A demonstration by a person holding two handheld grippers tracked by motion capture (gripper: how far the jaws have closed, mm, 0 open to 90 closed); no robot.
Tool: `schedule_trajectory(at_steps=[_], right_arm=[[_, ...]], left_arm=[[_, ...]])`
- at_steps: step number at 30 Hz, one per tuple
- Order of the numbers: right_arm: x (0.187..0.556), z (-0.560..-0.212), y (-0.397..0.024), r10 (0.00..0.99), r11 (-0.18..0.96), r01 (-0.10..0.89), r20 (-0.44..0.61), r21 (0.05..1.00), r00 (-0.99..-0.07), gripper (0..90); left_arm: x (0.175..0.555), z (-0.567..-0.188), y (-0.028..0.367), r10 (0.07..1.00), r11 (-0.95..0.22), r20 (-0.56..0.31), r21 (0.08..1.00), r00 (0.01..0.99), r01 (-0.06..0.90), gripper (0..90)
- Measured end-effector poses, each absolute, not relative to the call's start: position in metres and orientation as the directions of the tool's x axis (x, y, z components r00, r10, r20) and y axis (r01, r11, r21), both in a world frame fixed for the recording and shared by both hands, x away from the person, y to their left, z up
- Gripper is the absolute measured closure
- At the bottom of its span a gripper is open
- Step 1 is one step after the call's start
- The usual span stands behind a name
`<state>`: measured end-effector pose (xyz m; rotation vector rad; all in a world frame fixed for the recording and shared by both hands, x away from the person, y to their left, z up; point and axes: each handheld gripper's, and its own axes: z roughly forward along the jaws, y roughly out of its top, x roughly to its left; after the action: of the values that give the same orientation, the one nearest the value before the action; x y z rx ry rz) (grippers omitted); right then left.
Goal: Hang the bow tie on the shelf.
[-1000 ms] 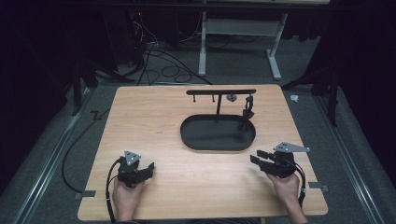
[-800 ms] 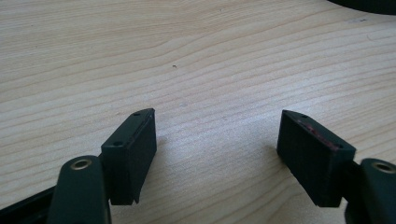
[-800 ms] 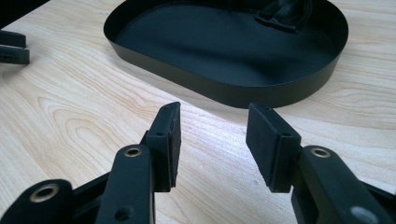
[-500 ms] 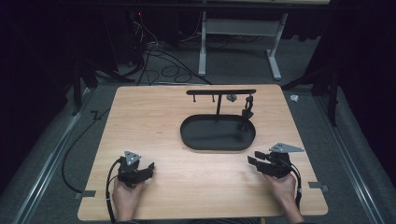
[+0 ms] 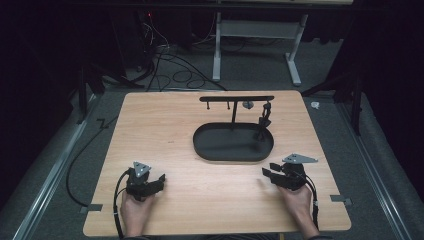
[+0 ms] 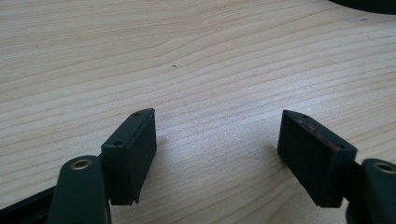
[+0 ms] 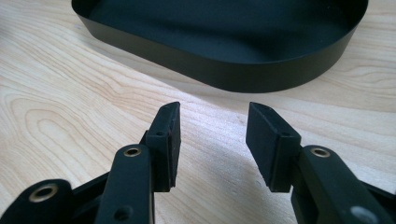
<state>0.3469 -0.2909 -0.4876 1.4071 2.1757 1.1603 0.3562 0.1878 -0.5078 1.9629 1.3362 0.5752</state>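
Left hand-held gripper [image 5: 159, 180]: black, blocky, held by the left hand [image 5: 134, 212] at the near left of the desk. In the left gripper view its two flat rectangular pads [image 6: 133, 149] are wide apart, with only bare wood between them; they hold nothing and sit low over the surface.

Right hand-held gripper [image 5: 270, 171]: black, with a grey three-cornered plate on top, held by the right hand [image 5: 296, 202] at the near right. Its jaws are apart and empty. They point toward the tray, and the tips are near the tray wall but not touching it.

Desk [image 5: 165, 130]: light wood top with clear grain lines, rounded corners, smooth matte surface.

Tray [image 5: 225, 150]: black oval tray with a low upright wall, probably thin metal, matte inside. It lies on the desk a little right of the middle, beyond the right hand-held gripper.

Stand [image 5: 235, 100]: a thin black post rises from the far part of the tray and carries a horizontal bar with small pegs. A small dark thing [image 5: 265, 117] hangs at its right end; what it is I cannot tell.

View difference: the high view shows the stand and both hands; the right gripper view shows the tray wall [image 7: 224, 70] very close.

Floor [image 5: 175, 70]: grey, with black cables beyond the desk.
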Motion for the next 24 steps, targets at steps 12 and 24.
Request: schedule_trajectory(at_steps=[12,24], right_arm=[[0.351,-0.498,-0.288,0.881,0.210,0.641,0.142,0.738,-0.452,56.5],[0.352,-0.502,-0.287,0.893,0.221,0.634,0.109,0.742,-0.438,55.1]], left_arm=[[0.356,-0.508,0.188,0.927,-0.237,-0.018,0.744,0.374,0.625,28.7],[0.356,-0.508,0.188,0.927,-0.236,-0.020,0.744,0.374,0.625,28.7]])
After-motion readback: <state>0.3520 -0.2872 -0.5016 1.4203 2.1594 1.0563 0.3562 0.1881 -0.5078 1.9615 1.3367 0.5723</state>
